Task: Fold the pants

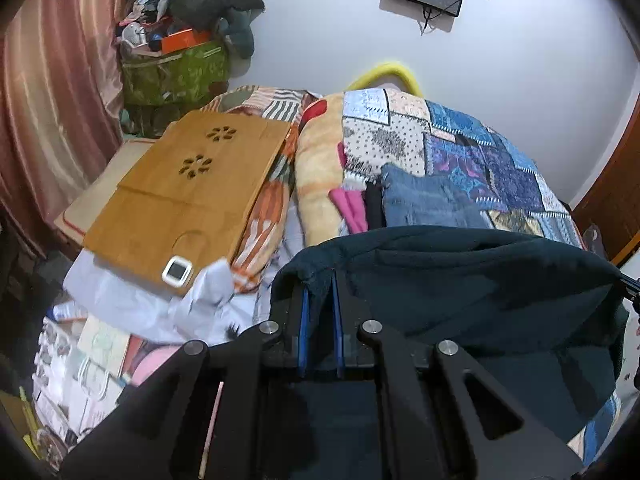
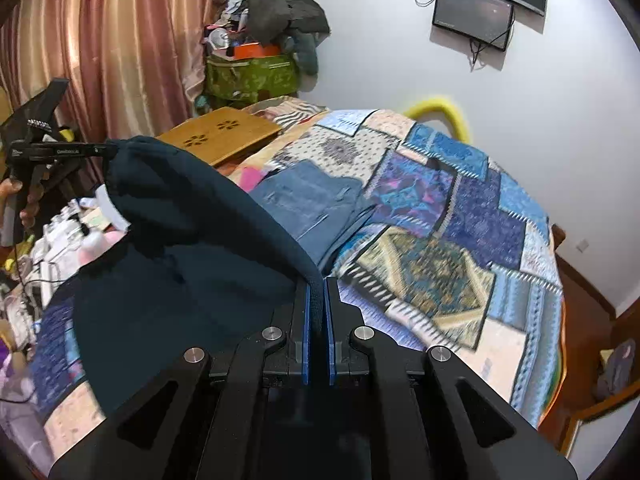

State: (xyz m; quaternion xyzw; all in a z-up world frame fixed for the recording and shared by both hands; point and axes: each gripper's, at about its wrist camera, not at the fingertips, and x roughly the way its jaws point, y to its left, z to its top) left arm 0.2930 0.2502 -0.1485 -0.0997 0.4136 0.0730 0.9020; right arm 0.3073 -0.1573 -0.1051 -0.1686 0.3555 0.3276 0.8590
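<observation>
Above the bed (image 2: 460, 280), the dark pants (image 2: 192, 248) hang by one edge, stretched between both grippers. The left gripper (image 1: 319, 280) has its jaws shut narrow on one corner; the right gripper (image 2: 317, 292) has its jaws shut narrow on the other. Step in hand, as judged: lifting the pants clear ahead of a fold. The next move calls for level hands, both grips kept, and laying the cloth flat on the quilt, clear of the folded jeans (image 2: 308, 200) and wooden tray (image 1: 188, 196).
</observation>
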